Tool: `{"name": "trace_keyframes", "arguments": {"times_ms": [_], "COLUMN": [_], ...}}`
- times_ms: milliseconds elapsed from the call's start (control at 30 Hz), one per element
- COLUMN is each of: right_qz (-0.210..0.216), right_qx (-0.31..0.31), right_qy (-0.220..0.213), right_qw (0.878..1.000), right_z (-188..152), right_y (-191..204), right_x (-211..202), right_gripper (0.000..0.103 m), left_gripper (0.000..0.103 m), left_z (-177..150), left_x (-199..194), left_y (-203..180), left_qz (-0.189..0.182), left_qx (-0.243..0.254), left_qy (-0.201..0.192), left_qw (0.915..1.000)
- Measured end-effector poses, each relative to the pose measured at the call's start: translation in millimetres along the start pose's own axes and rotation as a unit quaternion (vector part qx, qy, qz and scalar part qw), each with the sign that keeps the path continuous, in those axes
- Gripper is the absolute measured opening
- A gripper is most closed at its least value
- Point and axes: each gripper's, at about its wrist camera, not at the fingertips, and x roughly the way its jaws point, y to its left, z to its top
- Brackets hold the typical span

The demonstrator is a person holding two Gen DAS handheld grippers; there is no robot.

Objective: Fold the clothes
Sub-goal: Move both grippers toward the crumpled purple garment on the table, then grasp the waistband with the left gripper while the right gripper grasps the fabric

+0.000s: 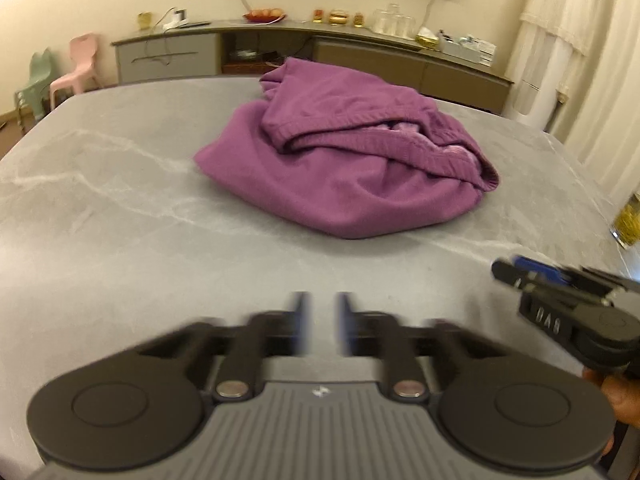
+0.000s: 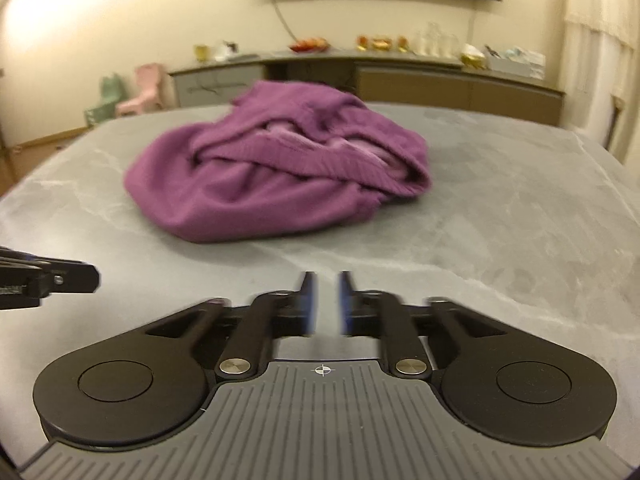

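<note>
A crumpled purple garment [image 1: 340, 192] [image 2: 248, 204] lies in a heap on the grey marbled table [image 1: 112, 208] [image 2: 520, 216], its ribbed hem and paler inside showing on top. My left gripper [image 1: 323, 302] hovers over the near part of the table, short of the heap, its fingers a narrow gap apart with nothing between them. My right gripper [image 2: 328, 282] is likewise slightly open and empty, also short of the garment. Each gripper shows at the edge of the other's view: the right gripper [image 1: 506, 270] and the left gripper [image 2: 92, 276]. Neither touches the cloth.
A long low sideboard [image 1: 360, 46] [image 2: 440, 76] with dishes and jars runs along the far wall. Small pink [image 1: 78, 70] and green [image 1: 34, 80] plastic chairs stand at far left. Pale curtains [image 1: 560, 60] hang at right. A hand [image 1: 616, 396] holds the right gripper.
</note>
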Motion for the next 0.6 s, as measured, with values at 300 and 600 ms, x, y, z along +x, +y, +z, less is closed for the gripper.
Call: {"name": "trace_keyframes", "arguments": {"times_ms": [300,600], "right_qz": [-0.008,-0.029], "right_qx": [-0.022,-0.113], "right_qy": [0.011,-0.003], "right_qw": [1.000,0.993], "right_z": [14,91], "right_y": [7,36], "right_x": [10,53], "right_gripper": [0.065,0.079], "left_gripper": [0.090,0.091], "left_z": [22,51], "left_x": [21,55], "left_y": [22,58], "left_qz": [-0.006,-0.036], "left_qx": [-0.037,-0.057], "left_qy": [0.004,0.012], "left_qw": [0.9993,0.9976]}}
